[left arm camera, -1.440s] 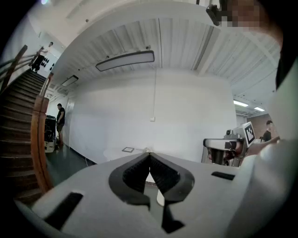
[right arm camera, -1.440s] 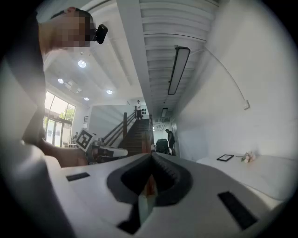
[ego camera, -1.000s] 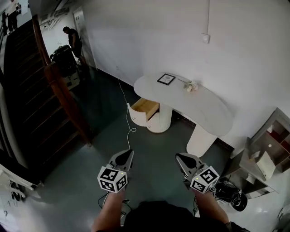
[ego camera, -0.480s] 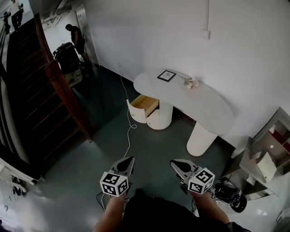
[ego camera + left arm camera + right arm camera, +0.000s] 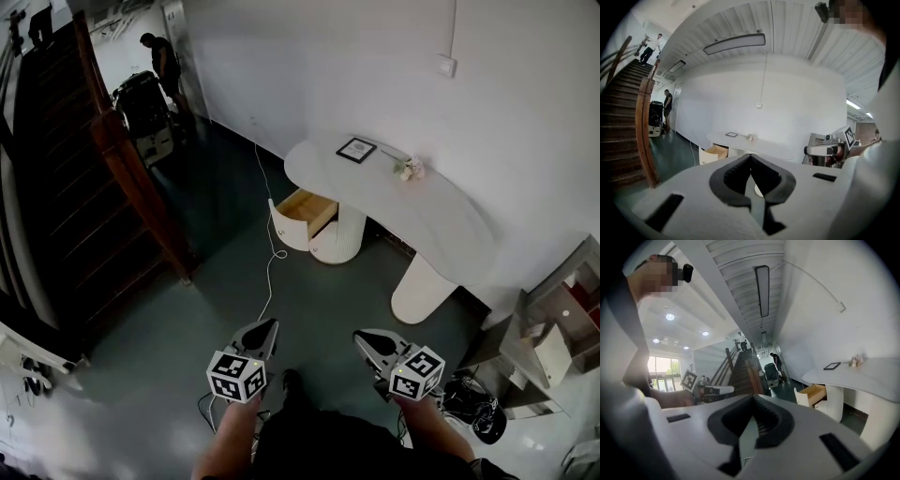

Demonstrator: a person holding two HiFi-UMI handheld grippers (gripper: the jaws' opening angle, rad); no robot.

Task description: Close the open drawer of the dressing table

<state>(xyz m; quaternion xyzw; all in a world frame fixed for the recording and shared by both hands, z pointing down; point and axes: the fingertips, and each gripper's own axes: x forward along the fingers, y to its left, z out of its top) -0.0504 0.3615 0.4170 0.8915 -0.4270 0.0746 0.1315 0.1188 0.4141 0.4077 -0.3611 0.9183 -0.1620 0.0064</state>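
Head view showed the left gripper [image 5: 265, 326] and right gripper [image 5: 362, 337] held low over the floor, each with its jaws pressed together on nothing. Well ahead, past a white cable [image 5: 273, 267], the drawer [image 5: 302, 214] stood pulled out from the table [image 5: 441, 225], which bore a frame [image 5: 356, 149].

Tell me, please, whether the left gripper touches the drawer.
Apart. In the head view, bare floor separates the left gripper from the drawer.
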